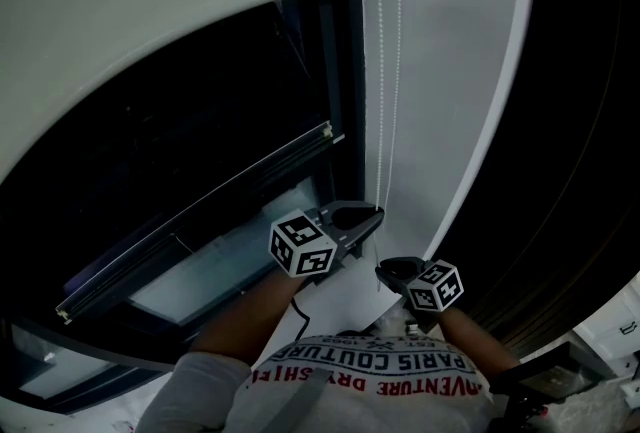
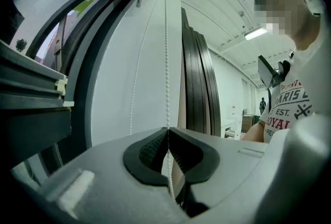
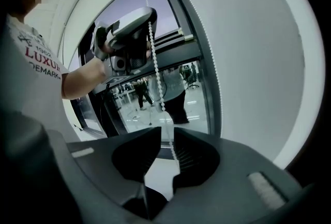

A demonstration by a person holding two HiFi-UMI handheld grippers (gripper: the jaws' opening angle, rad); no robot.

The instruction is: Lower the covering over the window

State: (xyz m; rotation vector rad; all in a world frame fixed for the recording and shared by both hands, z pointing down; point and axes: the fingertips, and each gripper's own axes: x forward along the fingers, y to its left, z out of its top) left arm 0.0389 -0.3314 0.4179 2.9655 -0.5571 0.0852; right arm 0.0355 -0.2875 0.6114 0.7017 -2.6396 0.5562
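A pale roller blind (image 1: 150, 11) hangs over the upper part of the dark window (image 1: 200, 151). Its white bead chain (image 1: 381, 71) drops down beside the window frame. My left gripper (image 1: 375, 214) is shut on that chain, and the chain (image 2: 166, 62) runs straight up from between its pads (image 2: 155, 148). My right gripper (image 1: 385, 269) sits just below and to the right of the left one. In the right gripper view its jaws (image 3: 166, 137) stand apart. The chain (image 3: 155, 73) passes through the gap close to the right pad, not pinched. The left gripper (image 3: 132, 31) shows above it, holding the chain.
A white wall strip (image 1: 440, 71) runs to the right of the chain, and beyond it stands a dark stack of panels (image 1: 590, 121). A metal sash rail (image 1: 200, 211) crosses the window below the blind. The person's printed shirt (image 1: 370, 381) fills the bottom of the head view.
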